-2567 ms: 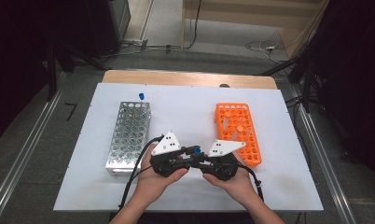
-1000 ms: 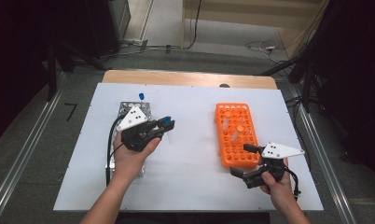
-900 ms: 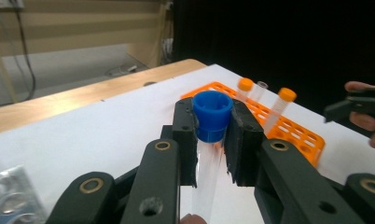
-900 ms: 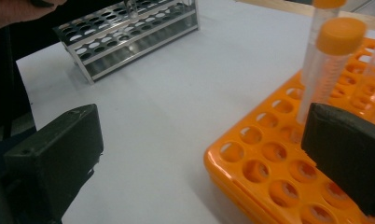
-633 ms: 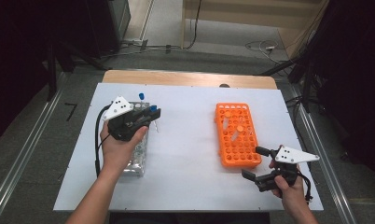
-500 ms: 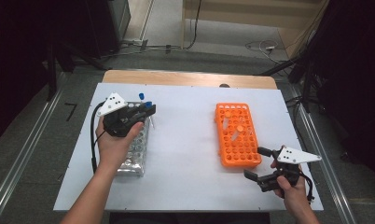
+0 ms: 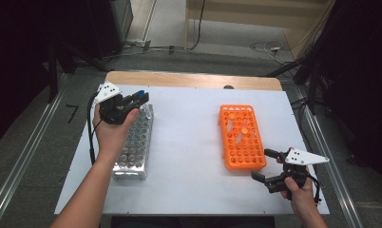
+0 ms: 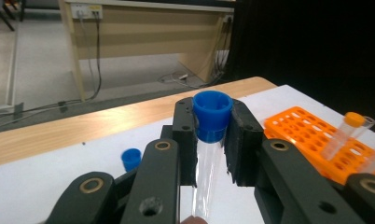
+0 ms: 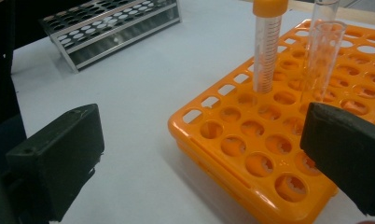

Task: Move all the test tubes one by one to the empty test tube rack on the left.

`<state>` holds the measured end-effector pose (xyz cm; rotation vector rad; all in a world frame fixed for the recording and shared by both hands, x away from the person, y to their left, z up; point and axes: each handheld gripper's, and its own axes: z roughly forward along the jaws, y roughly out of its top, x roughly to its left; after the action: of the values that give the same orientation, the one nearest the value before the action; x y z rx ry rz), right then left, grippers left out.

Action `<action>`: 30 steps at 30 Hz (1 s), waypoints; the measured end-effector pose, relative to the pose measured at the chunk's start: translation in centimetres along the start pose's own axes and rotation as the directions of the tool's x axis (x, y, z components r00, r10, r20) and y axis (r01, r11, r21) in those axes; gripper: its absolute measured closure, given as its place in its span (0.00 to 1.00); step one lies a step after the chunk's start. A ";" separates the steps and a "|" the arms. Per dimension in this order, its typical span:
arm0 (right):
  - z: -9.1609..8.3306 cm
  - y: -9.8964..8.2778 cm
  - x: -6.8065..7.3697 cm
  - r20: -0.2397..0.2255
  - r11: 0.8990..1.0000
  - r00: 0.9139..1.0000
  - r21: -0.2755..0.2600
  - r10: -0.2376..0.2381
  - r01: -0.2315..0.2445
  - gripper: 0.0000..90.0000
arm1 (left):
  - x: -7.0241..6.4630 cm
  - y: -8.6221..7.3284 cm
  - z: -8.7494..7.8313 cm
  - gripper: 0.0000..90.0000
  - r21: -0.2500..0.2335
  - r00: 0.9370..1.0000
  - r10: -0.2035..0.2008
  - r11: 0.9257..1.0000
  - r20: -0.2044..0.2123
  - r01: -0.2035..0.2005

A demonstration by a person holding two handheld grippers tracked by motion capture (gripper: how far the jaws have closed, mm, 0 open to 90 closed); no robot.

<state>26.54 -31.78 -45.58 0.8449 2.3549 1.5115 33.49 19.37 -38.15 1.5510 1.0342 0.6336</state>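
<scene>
Left gripper [image 8: 212, 140], over the metal rack [image 7: 132, 142] near the table's far left corner, clasps an upright blue-capped tube [image 8: 210, 135]; the orange rack [image 7: 241, 137] lies toward the gaping right gripper [image 7: 265, 166].

So the high view sits above the person's edge of the table [image 7: 189, 142], looking forward and down, far enough back to catch the whole top plus the floor beyond. The left gripper view rides low and close behind its own fingers [image 8: 241, 140], facing level across the table's far wooden edge toward a desk behind, with the orange rack [image 8: 311, 135] off at its right. The right gripper view hovers really close over that same orange rack [image 9: 288, 154], angled down, with the metal rack [image 9: 111, 28] farther back; both racks also sit in the high view.
</scene>
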 end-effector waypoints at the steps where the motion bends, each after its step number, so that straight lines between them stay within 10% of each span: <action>1: 0.0 0.0 -0.1 -0.001 1.000 1.000 -0.002 0.006 -0.006 0.00 | 0.1 0.1 0.1 0.85 0.002 1.000 0.006 1.000 -0.008 -0.006; 30: 0.3 -0.4 -0.2 -0.004 1.000 1.000 0.015 0.009 -0.009 0.00 | 2.1 -2.2 3.1 0.85 0.043 0.990 -0.035 0.998 -0.134 0.041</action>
<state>26.74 -31.76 -46.11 0.8578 2.3720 1.5021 36.46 19.68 -41.33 1.5413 1.1833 0.6983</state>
